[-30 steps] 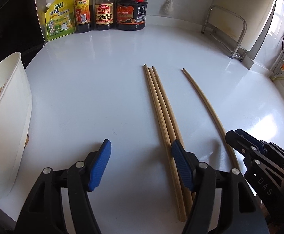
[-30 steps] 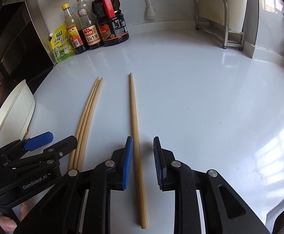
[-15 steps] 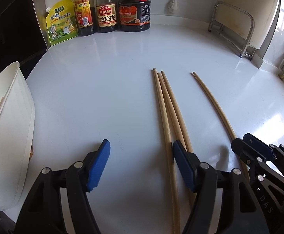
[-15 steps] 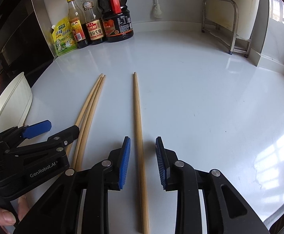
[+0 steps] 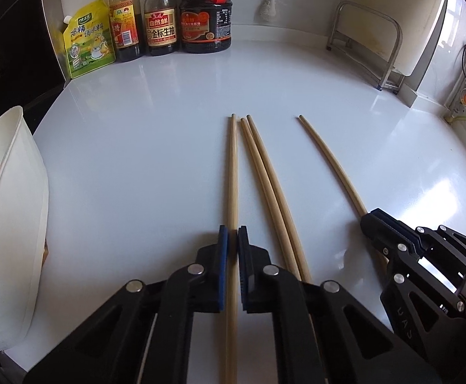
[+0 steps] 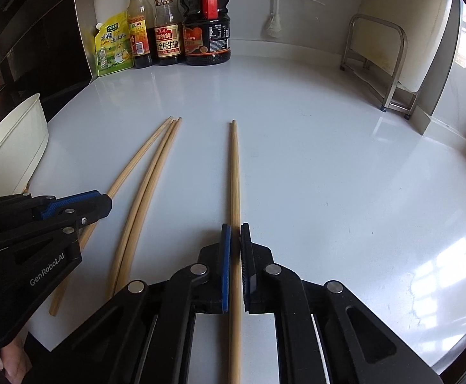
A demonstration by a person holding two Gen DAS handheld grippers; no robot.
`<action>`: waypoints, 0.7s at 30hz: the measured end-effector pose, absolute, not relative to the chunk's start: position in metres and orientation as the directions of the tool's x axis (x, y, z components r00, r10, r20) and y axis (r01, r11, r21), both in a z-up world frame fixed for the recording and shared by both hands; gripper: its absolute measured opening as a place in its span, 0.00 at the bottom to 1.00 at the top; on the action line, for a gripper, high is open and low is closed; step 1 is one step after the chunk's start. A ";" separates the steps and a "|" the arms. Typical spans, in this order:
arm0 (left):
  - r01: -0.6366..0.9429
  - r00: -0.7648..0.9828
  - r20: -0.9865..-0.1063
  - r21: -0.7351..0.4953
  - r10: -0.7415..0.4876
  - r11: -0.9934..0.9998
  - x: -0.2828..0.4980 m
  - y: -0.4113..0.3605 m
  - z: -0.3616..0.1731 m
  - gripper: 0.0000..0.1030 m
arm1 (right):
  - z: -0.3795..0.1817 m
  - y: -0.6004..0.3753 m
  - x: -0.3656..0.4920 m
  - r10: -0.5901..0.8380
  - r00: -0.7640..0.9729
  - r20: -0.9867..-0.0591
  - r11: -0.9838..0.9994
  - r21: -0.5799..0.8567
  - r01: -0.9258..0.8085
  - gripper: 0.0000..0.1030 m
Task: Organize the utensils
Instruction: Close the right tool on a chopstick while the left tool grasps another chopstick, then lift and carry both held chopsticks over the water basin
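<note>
Several long wooden chopsticks lie on the white counter (image 5: 136,166). My left gripper (image 5: 233,236) is shut on one chopstick (image 5: 232,172), the leftmost of a group of three. Two more chopsticks (image 5: 265,172) lie just right of it. My right gripper (image 6: 235,233) is shut on a separate single chopstick (image 6: 234,166); in the left wrist view it shows at the right (image 5: 383,224) on that chopstick (image 5: 329,156). The left gripper also shows in the right wrist view (image 6: 104,204).
A white container (image 5: 12,198) holding chopsticks stands at the left edge. Sauce bottles (image 5: 162,16) and a yellow pouch (image 5: 88,41) line the back wall. A metal rack (image 5: 373,38) stands at the back right. The counter edge is near at the front.
Both grippers have closed from open onto a chopstick each. The left gripper shifted right onto the leftmost chopstick, which now angles apart from the other two.
</note>
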State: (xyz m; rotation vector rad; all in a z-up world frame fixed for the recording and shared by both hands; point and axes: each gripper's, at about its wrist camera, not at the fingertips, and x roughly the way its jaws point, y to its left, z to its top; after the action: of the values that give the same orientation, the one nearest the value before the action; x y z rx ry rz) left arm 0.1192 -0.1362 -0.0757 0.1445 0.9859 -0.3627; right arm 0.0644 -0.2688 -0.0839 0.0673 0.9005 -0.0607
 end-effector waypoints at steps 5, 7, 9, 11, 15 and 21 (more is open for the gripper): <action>0.354 0.476 -0.840 -0.088 -0.260 0.931 0.115 -0.124 -0.074 0.07 | -0.082 -0.280 0.058 0.046 0.620 -0.783 0.983 0.145 0.111 0.06; 0.353 0.477 -0.836 -0.099 -0.270 0.930 0.111 -0.119 -0.070 0.07 | -0.080 -0.281 0.054 0.064 0.625 -0.778 0.978 0.175 0.117 0.06; 0.356 0.484 -0.829 -0.105 -0.279 0.929 0.107 -0.114 -0.064 0.07 | -0.075 -0.280 0.050 0.077 0.634 -0.769 0.973 0.197 0.120 0.06; 0.356 0.494 -0.822 -0.106 -0.283 0.929 0.103 -0.109 -0.057 0.07 | -0.069 -0.278 0.046 0.090 0.646 -0.758 0.970 0.214 0.115 0.06; 0.349 0.513 -0.808 -0.111 -0.289 0.930 0.096 -0.097 -0.042 0.07 | -0.056 -0.269 0.040 0.112 0.667 -0.736 0.968 0.231 0.092 0.06; 0.336 0.567 -0.767 -0.118 -0.300 0.934 0.088 -0.076 -0.015 0.07 | -0.033 -0.246 0.039 0.150 0.700 -0.698 0.969 0.245 0.037 0.06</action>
State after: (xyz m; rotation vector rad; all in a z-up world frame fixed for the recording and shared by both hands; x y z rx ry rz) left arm 0.0876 -0.0757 -0.0147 0.0431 0.8931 -0.3741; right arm 0.0390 -0.2461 -0.0333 0.2492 0.7952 0.0632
